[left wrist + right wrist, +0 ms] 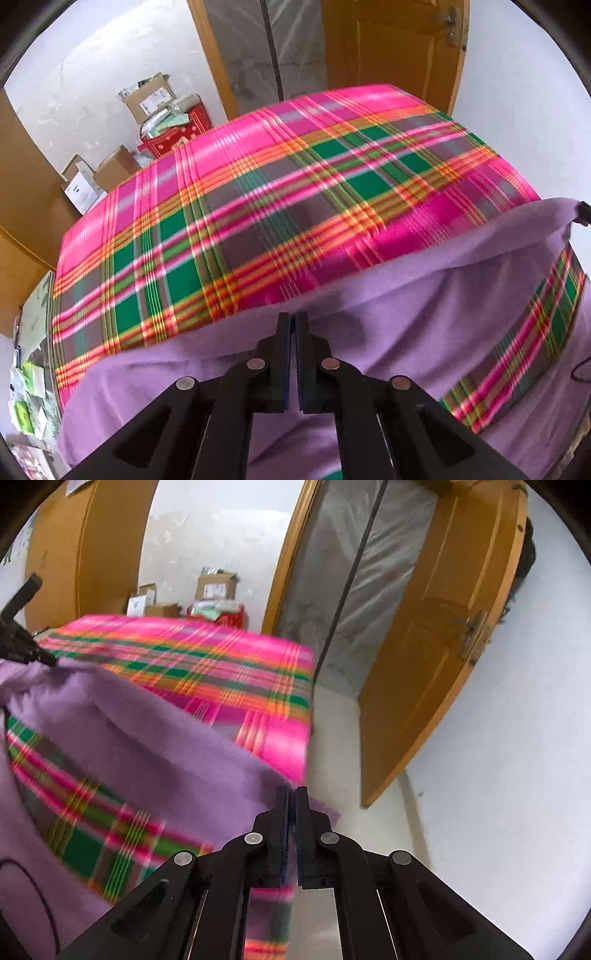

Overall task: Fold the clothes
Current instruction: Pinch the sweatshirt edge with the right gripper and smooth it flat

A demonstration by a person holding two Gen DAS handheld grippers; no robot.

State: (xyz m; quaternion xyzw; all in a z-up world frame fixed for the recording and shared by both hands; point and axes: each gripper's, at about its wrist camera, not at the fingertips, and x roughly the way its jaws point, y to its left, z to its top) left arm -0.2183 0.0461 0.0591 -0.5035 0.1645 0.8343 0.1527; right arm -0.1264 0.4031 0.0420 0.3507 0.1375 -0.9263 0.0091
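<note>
A purple garment (424, 310) was held lifted above the plaid-covered bed (258, 192), its upper edge stretched between the two grippers and sagging in a fold between them. The left gripper (294, 321) was seen with its jaws clenched on the garment's edge, the cloth pinched between the pads on the side of the bed nearest the camera. In the right wrist view, the right gripper (294, 794) was likewise pressed closed, a corner of the purple cloth being caught between its fingers just off the bed's right edge. The plaid cover was visible under the lifted garment, through the gap below the fold. In the same view the left gripper appeared as a dark shape at the far left, fastened on the garment's other end. Cardboard boxes (147, 98) and a red bag (177, 129) were piled against the wall beyond the bed's far side. An open wooden door (436, 657) and a grey zipped sheet (354, 590) stood beyond the bed's right corner.
</note>
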